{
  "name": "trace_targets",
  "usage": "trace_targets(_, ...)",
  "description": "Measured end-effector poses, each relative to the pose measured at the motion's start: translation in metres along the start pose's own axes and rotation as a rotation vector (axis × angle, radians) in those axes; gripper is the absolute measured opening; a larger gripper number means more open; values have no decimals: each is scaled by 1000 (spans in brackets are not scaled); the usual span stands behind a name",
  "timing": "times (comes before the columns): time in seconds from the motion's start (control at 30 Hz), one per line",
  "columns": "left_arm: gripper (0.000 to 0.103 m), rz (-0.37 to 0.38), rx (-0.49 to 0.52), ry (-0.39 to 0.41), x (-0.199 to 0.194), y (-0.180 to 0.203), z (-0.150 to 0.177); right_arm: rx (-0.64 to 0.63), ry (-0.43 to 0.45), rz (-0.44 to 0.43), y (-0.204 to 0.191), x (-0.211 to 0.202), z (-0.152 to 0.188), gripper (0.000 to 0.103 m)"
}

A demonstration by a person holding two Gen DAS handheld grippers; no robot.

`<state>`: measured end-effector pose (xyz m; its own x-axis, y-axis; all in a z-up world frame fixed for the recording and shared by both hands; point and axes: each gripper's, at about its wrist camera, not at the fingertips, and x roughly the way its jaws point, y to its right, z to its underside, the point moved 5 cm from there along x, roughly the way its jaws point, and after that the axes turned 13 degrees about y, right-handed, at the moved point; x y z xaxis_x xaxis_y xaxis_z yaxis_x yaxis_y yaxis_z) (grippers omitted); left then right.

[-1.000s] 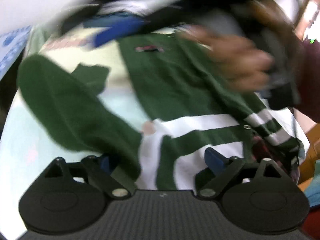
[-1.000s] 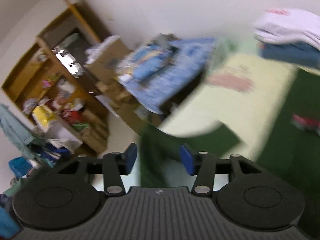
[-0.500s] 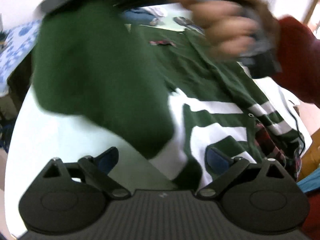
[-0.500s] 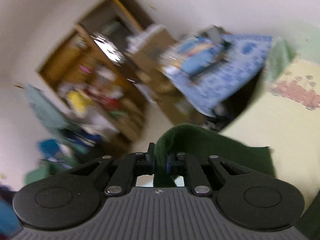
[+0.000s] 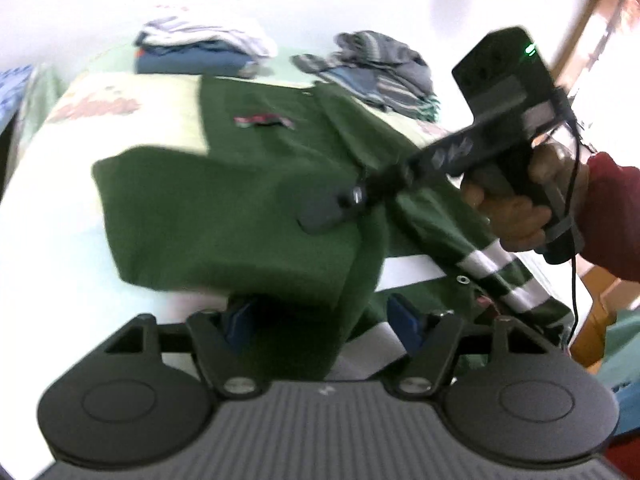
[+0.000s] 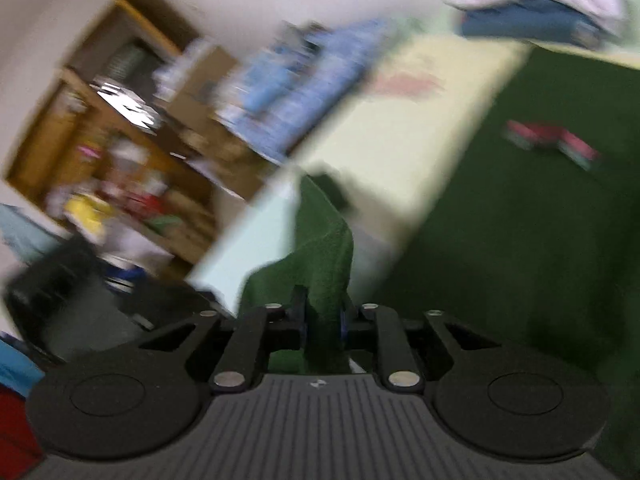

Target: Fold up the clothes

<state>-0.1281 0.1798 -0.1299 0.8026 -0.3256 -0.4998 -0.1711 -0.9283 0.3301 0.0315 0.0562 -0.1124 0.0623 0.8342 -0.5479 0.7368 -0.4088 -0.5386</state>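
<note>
A pale printed bed [image 5: 132, 128] carries one green sweater [image 5: 280, 152] with white stripes, spread across its middle; bare sheet lies open along the bed's left edge. One sleeve [image 5: 224, 216] is folded over the body. Two clothing piles sit at the far edge: one folded stack [image 5: 204, 50] and one loose heap [image 5: 376, 68]. The right gripper [image 6: 323, 326] has green cloth between its pads, jaws opening. The left gripper [image 5: 324, 322] stands apart around the sweater's near hem, jaws closing, pads clear. A wooden shelf [image 6: 120, 128] stands beyond.
</note>
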Motion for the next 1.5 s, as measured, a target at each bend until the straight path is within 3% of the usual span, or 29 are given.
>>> trace_targets(0.07, 76, 23, 28, -11, 3, 10, 1, -6, 5, 122, 12, -12, 7, 33)
trace_targets(0.13, 80, 41, 68, -22, 8, 22, 3, -42, 72, 193, 8, -25, 1, 33)
trace_targets(0.2, 80, 55, 94, -36, 12, 30, 6, -122, 166, 235, -11, -32, -13, 39)
trace_targets(0.3, 81, 67, 109, -55, 18, 37, 9, -290, 193, 190, -57, -12, -28, 46)
trace_targets(0.43, 81, 39, 115, -52, 11, 36, 9, -499, 126, 168, -111, 53, -24, 57)
trace_targets(0.53, 83, -23, 92, -53, 1, 23, 14, -663, 68, 248, -126, 107, -11, 57)
trace_targets(0.6, 84, -67, 69, -54, -7, 14, 19, -682, 32, 293, -121, 131, -7, 57)
trace_targets(0.67, 84, -98, 34, -56, -13, 5, 24, -641, 18, 320, -110, 143, -9, 58)
trace_targets(0.73, 84, -117, 5, -51, -20, -2, 29, -554, 36, 307, -99, 140, -15, 53)
trace_targets(0.8, 86, -123, -9, -48, -23, -7, 31, -474, 45, 295, -88, 131, -22, 16)
trace_targets(0.83, 86, -123, -14, -47, -23, -9, 32, -434, 50, 292, -86, 126, -24, 8)
trace_targets(0.93, 87, -125, -26, -45, -25, -15, 34, -273, 143, 268, -75, 95, -37, 7)
trace_targets(1.1, 89, -61, -24, -65, -11, -11, 29, -36, 368, 121, -69, 34, -72, 7)
trace_targets(1.33, 90, 10, -13, -99, -1, -4, 29, 130, 706, -69, -71, -52, -104, 7)
trace_targets(1.5, 90, -50, -30, -102, -8, -8, 28, 182, 828, -166, -66, -82, -109, 8)
